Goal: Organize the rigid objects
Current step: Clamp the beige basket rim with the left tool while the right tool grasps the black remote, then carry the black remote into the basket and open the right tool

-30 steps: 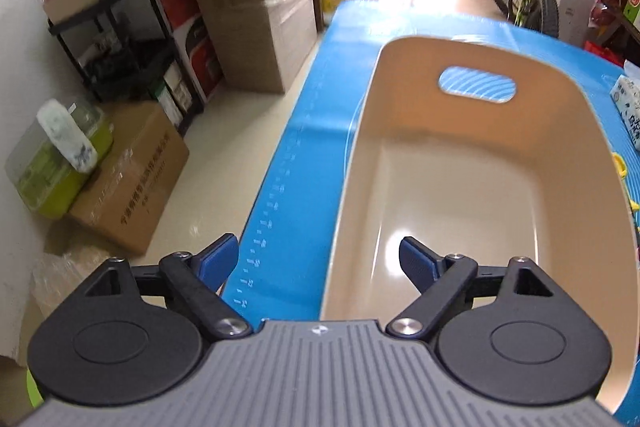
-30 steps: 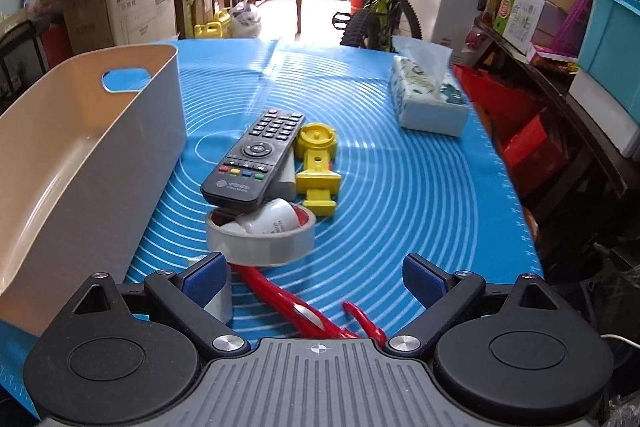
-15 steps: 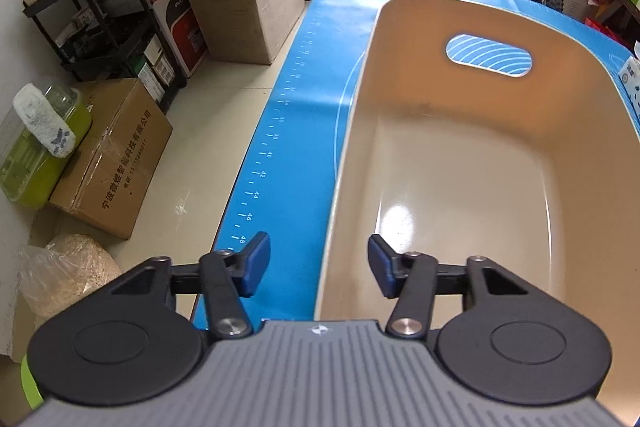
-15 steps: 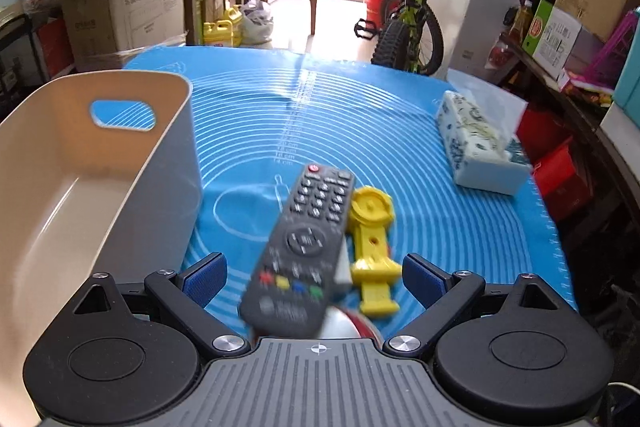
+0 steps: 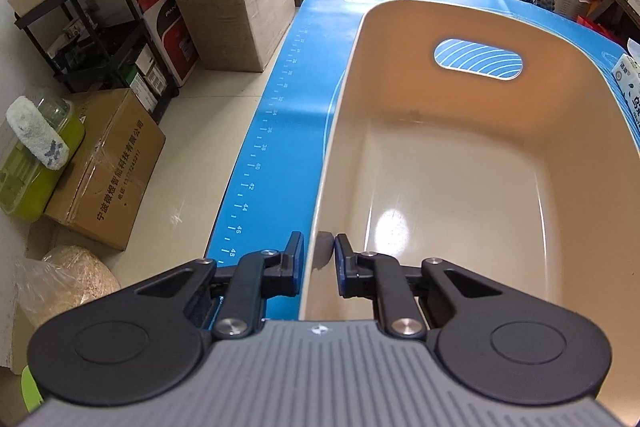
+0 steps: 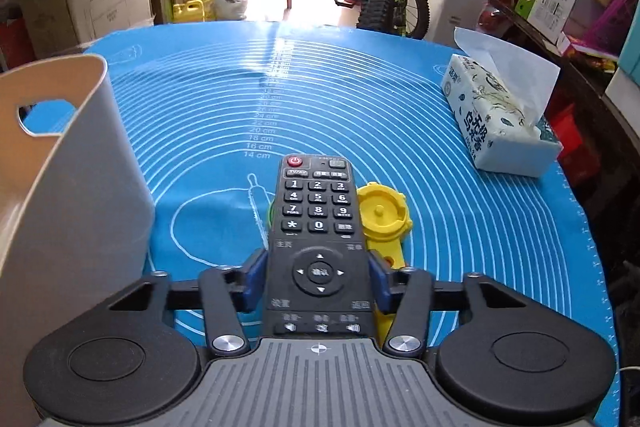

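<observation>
Right gripper (image 6: 318, 277): jaws have just been closing, now clamped on the flanks of the black remote (image 6: 318, 227), which lies just right of the beige bin (image 6: 76, 163). Lift straight up before swinging left; the yellow toy (image 6: 384, 217) touches its far side and may drag. Left gripper (image 5: 318, 255): jaws have just closed, pinching the bin's near-left rim; brace it firmly. Bin interior empty. Tissue pack (image 6: 496, 119) sits well right, beyond.

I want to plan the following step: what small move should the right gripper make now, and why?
Probably lift the remote a little, then carry it toward the beige bin. The right gripper, which has just been closing, has its pads on the remote's sides; the left gripper clamps the bin's rim, steadying it.
</observation>
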A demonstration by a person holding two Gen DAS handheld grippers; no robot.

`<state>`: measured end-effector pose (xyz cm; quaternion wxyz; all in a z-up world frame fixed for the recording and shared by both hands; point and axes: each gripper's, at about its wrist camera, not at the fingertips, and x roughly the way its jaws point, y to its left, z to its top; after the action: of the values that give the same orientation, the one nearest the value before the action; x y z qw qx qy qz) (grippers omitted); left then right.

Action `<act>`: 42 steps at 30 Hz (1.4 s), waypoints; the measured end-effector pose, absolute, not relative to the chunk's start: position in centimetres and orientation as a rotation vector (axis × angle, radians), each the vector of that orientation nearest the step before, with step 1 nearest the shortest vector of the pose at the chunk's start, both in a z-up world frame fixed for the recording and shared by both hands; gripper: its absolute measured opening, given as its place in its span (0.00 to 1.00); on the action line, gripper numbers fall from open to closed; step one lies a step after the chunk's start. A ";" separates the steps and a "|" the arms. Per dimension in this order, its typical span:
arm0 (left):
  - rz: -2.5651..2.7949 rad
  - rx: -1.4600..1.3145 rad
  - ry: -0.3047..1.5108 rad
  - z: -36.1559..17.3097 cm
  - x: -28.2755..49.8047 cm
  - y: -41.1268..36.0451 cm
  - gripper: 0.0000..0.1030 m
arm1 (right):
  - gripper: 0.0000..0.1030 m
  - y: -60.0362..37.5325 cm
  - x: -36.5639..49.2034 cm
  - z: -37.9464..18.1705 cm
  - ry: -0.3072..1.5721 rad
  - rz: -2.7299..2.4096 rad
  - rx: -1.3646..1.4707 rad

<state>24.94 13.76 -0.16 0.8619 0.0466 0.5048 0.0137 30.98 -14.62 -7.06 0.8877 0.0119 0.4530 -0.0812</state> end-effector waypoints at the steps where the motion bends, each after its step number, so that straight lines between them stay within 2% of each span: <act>1: 0.026 0.094 1.060 -0.1 24.9 13.7 0.15 | 0.53 -14.6 30.9 -7.1 0.940 -0.166 0.023; 13: 0.006 0.062 1.059 -0.2 24.8 14.3 0.11 | 0.53 -14.7 28.9 -4.8 0.868 -0.175 0.031; 31: -0.001 0.071 1.055 -0.3 24.6 14.1 0.10 | 0.53 -9.0 24.8 4.0 0.664 0.021 0.031; 42: -0.003 0.080 1.055 -0.3 24.6 14.1 0.10 | 0.53 -1.7 24.8 2.7 0.763 0.182 -0.058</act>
<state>24.55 14.11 -0.34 0.8632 0.0382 0.5034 -0.0013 24.85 -1.74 2.72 0.9236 -0.0285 0.3718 0.0888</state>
